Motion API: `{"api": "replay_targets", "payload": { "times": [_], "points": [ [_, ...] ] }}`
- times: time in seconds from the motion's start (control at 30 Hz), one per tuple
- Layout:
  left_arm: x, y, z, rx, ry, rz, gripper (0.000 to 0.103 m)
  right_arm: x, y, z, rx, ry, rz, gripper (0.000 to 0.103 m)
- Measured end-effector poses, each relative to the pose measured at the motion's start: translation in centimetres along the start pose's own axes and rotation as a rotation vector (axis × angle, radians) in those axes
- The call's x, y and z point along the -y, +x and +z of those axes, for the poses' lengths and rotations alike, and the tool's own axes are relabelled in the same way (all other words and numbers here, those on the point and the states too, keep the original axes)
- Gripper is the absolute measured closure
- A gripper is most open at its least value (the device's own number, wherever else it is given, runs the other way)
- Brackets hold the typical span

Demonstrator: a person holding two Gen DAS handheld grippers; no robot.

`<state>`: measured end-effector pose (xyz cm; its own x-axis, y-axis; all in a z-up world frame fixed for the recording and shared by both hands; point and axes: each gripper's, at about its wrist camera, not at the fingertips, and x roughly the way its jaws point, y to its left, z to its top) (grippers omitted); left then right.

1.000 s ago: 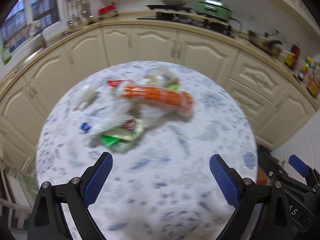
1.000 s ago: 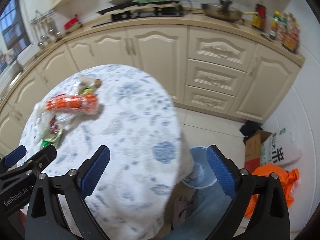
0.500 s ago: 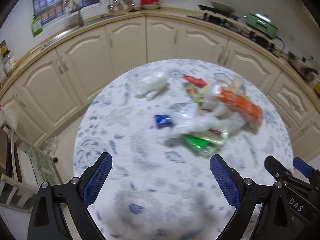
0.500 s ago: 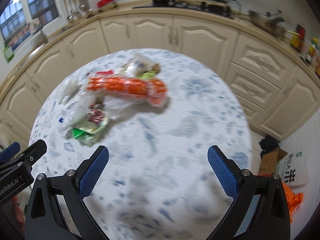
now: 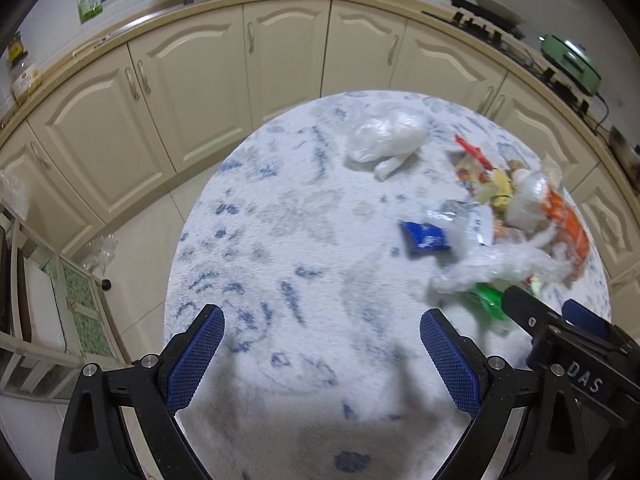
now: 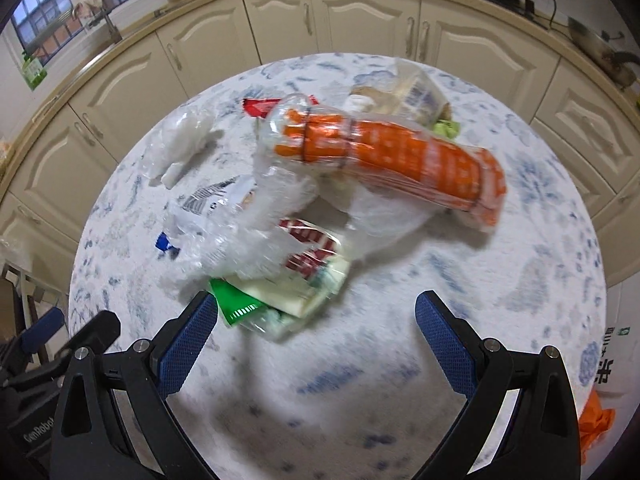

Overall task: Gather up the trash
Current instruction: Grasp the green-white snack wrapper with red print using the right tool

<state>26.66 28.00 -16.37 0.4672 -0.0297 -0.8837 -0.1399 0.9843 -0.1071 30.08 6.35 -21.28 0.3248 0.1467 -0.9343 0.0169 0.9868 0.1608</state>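
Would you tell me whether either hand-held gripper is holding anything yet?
Nothing is held: the left hand-held gripper and right hand-held gripper are both open above the table.

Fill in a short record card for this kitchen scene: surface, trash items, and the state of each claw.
surface: round table with a white and blue patterned cloth
trash pile: orange wrapped pack, green packet, crumpled clear plastic, blue wrapper
lying apart: white plastic bag
left claw: open, empty, above the cloth
right claw: open, empty, nearest the green packet
background: cream cabinets
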Motion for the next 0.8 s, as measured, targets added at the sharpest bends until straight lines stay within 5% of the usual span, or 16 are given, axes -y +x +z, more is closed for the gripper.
{"api": "replay_targets", "payload": {
  "times": [0.27, 0.33, 0.53, 0.8],
  "points": [
    [-1.6, 2.3, 0.7, -0.023, -0.059, 0.000, 0.006, -2.0, 3.1, 0.8, -0.029, -0.030, -0.041, 0.002],
    [-1.6, 2.6, 0.8, -0.028, -0.063, -0.002, 0.006, -2.2, 2.9, 0.7, -0.007, -0.054, -0.033, 0.009],
    [0.1, 2.5, 0.9, -0.024, -0.038, -0.045, 0.006, -0.6, 1.6, 0.1, 0.013, -0.055, -0.004, 0.057],
    [4.5, 2.4, 1.0, -0.031, 0.033, -0.106, 0.006, 4.1, 0.0, -1.6, -0.019, 0.003, 0.071, 0.073]
  ]
}}
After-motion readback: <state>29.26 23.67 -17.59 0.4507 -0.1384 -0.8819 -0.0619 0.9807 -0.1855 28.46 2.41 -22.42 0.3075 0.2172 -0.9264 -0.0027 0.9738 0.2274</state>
